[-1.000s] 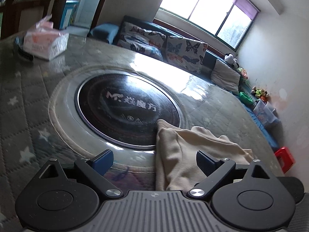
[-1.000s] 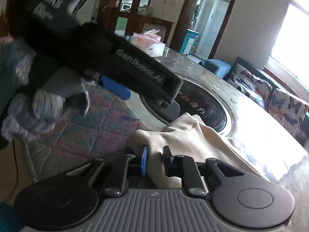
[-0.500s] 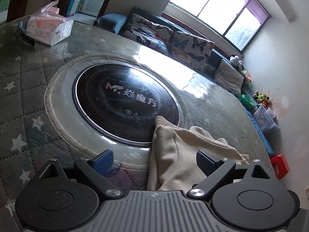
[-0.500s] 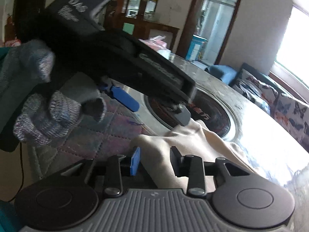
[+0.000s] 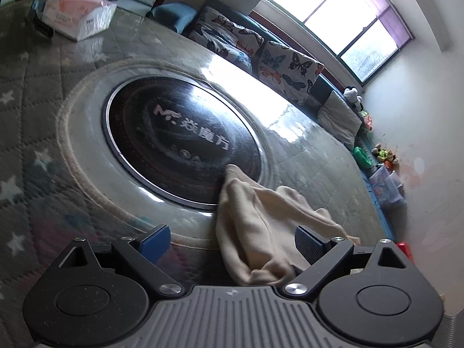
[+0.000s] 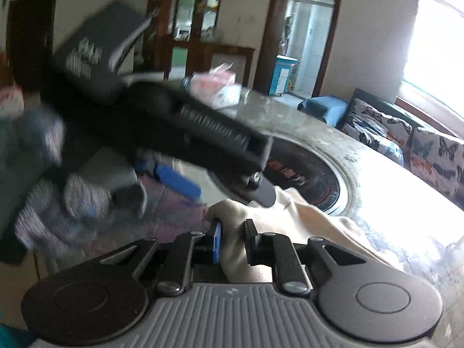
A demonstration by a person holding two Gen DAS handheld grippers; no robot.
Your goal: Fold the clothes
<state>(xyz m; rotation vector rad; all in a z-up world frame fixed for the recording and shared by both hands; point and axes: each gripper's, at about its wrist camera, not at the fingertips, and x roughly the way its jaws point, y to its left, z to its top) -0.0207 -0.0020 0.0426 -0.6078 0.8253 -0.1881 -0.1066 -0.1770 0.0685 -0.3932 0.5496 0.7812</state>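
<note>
A cream garment [image 5: 255, 226] lies bunched on the round table, its far tip on the black glass disc [image 5: 179, 142]. My left gripper [image 5: 232, 243] is open, with the cloth's near end between its fingers, toward the right one. In the right wrist view my right gripper [image 6: 232, 235] is narrowly parted around a fold of the cream garment [image 6: 304, 220]; I cannot tell whether it grips it. The left gripper's body [image 6: 203, 136] and a gloved hand [image 6: 72, 200] hover just above and left of it, blurred.
The table has a quilted star-pattern cover [image 5: 26, 133] under clear plastic. A tissue box [image 5: 78, 14] sits at its far left. A sofa with butterfly cushions [image 5: 275, 58] runs along the window wall. A red stool [image 5: 404, 249] stands beyond the table's right edge.
My left gripper has tilted and moved closer over the cloth. My right gripper's fingers opened slightly from shut and now stand around a thicker fold of cloth.
</note>
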